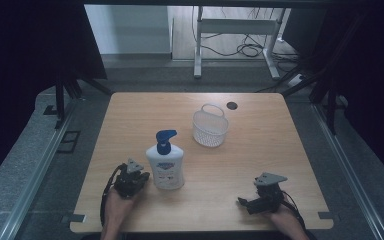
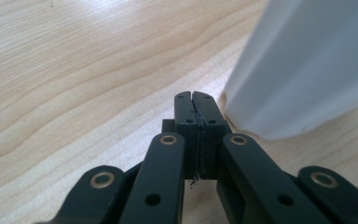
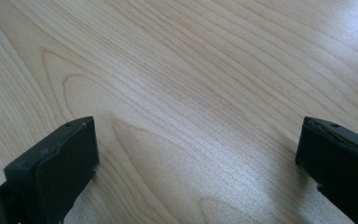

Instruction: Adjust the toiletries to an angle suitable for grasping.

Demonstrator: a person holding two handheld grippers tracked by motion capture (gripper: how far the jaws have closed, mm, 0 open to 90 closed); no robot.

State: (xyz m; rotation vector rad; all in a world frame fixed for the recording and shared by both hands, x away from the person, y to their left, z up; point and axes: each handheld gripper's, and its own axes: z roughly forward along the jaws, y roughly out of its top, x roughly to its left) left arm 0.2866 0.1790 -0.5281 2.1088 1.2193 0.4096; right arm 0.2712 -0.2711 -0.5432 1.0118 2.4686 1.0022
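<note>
A white pump bottle with a blue pump head stands upright near the table's front left. My left gripper sits just to its left, low over the wood. In the left gripper view its jaws are pressed together with nothing between them, and the bottle's white wall rises close on the right, apart from the jaws. A white mesh basket with a wire handle stands behind the bottle, toward the middle. My right gripper rests near the front right edge, its jaws wide open over bare wood.
The wooden table has a dark cable hole at the back, past the basket. Grey floor and metal rails run along both sides. A white desk frame with cables stands beyond the far edge.
</note>
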